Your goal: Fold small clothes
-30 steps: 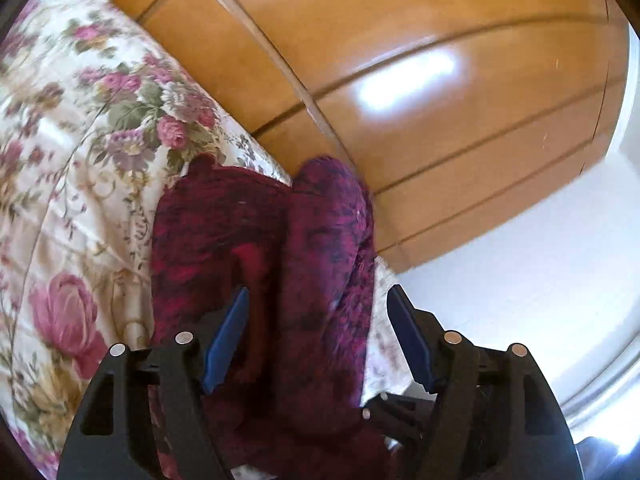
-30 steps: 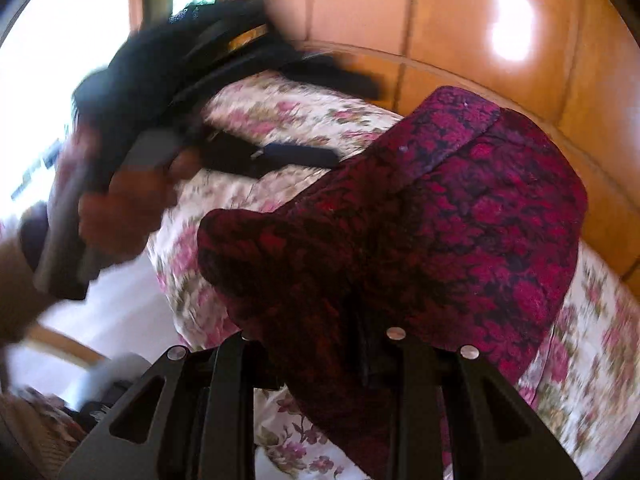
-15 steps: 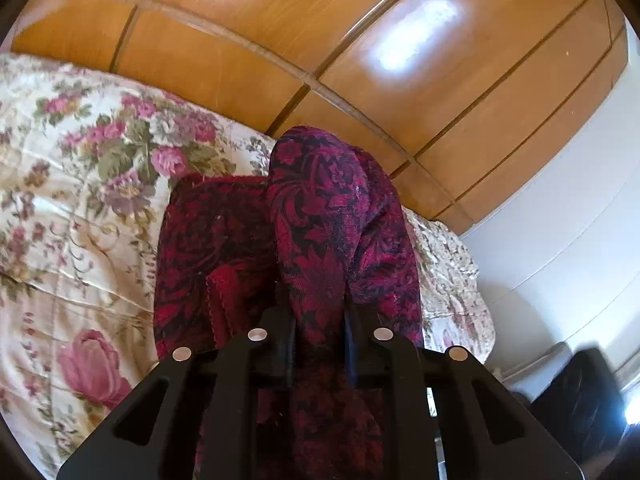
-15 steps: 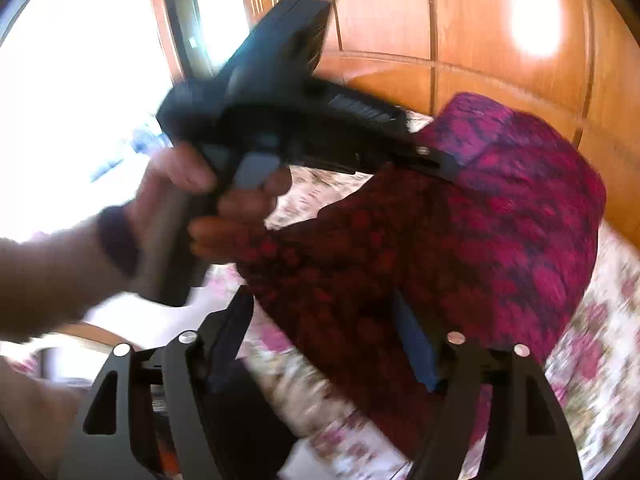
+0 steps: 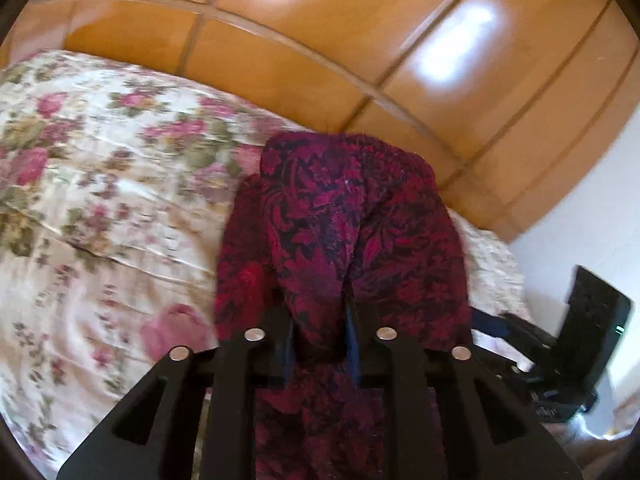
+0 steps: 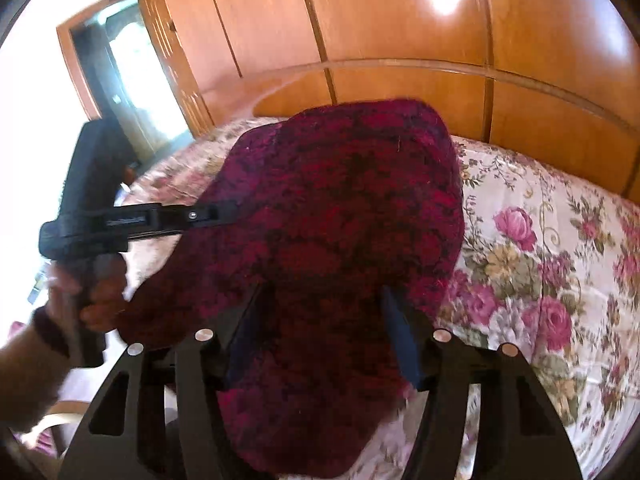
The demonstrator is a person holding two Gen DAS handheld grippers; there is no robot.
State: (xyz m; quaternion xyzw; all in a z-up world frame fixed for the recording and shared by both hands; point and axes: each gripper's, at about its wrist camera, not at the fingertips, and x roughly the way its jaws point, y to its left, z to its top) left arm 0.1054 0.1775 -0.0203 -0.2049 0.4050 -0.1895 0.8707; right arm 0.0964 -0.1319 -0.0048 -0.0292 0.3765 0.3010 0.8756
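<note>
A dark red patterned garment (image 5: 340, 232) hangs bunched above a floral bedspread (image 5: 100, 200). My left gripper (image 5: 318, 336) is shut on a fold of it near its edge. In the right wrist view the same garment (image 6: 344, 216) drapes between the fingers of my right gripper (image 6: 324, 336), whose jaws stand apart with cloth lying loosely between them. The left gripper shows there too (image 6: 208, 214), clamped on the garment's left edge and held by a hand (image 6: 96, 292).
A wooden headboard and wardrobe panels (image 5: 360, 60) rise behind the bed. The floral bedspread (image 6: 552, 280) spreads to the right. A doorway (image 6: 132, 80) is at the left. The right gripper's black body (image 5: 592, 344) shows at the bed's right edge.
My left gripper went from open to shut on the garment and lifted it. My right gripper went from shut to open. The left hand-held gripper moved down and left in the right view.
</note>
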